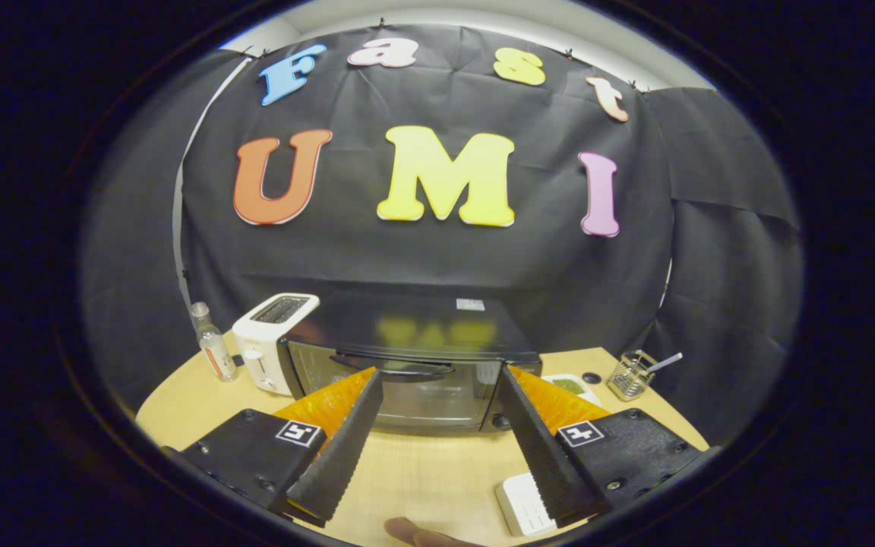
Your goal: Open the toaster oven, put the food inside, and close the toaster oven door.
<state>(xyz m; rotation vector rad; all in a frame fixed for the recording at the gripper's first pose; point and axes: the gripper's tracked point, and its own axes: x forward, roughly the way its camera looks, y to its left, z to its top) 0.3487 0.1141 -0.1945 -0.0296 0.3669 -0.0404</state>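
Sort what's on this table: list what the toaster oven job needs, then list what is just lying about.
For the job:
- toaster oven, door shut, just beyond the fingers
- its door handle
- gripper, fingers open, holding nothing
- dish of green food, probably the food

Lying about:
- white pop-up toaster
- clear bottle
- wire basket
- white ribbed object

The handheld two-finger gripper (437, 384) is held level, its fingers (346, 437) spread wide apart, nothing gripped.

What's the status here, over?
Gripper jaws open, holding nothing. Black toaster oven just ahead, door shut. White pop-up toaster beside it; nothing blocking the approach.
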